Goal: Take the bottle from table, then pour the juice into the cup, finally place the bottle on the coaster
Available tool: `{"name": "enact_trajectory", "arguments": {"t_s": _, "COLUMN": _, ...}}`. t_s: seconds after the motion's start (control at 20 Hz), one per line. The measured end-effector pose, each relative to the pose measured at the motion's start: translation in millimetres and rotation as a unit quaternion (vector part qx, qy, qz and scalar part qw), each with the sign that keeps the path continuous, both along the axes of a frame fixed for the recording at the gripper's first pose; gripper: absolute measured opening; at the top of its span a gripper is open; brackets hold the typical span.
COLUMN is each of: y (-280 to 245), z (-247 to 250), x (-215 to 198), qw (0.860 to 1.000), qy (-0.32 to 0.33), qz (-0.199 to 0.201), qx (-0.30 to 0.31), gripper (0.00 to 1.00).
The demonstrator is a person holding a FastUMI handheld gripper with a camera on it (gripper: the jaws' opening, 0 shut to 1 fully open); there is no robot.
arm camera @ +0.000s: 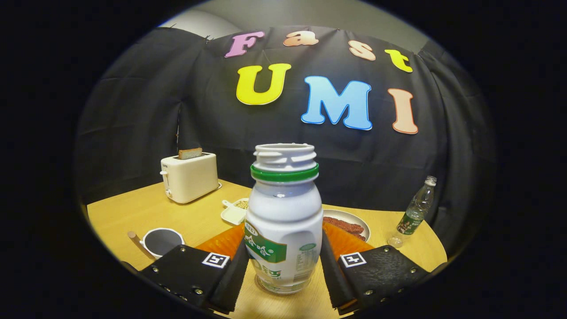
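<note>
Tongs [283, 261] pinch the uncapped bottle [284, 221], upright on the worktop [133, 212]. The bottle hides most of the orange coaster [223, 241] behind it.

Gripper [283, 270]: two broad, flat finger housings with a textured, leather-like surface. Small round metal screws run along the housing edges. Each housing carries one square white fiducial tag with a black pattern, set at its inner top corner, toward 12 o'clock. A thin flat pad [234, 277] lines each finger's inner face.
</note>
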State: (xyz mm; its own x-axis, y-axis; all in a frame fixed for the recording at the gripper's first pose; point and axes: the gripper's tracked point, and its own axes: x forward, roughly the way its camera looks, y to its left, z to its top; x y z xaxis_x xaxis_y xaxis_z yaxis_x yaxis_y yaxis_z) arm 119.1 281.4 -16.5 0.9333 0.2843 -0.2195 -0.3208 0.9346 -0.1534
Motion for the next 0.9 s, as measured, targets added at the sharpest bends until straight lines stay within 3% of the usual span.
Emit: {"name": "enact_trajectory", "arguments": {"t_s": 0.9, "y": -3, "z": -63, "x": 29, "qw": 0.999, "qy": 0.034, "qz": -0.012, "qx": 0.024, "gripper": 0.77}}
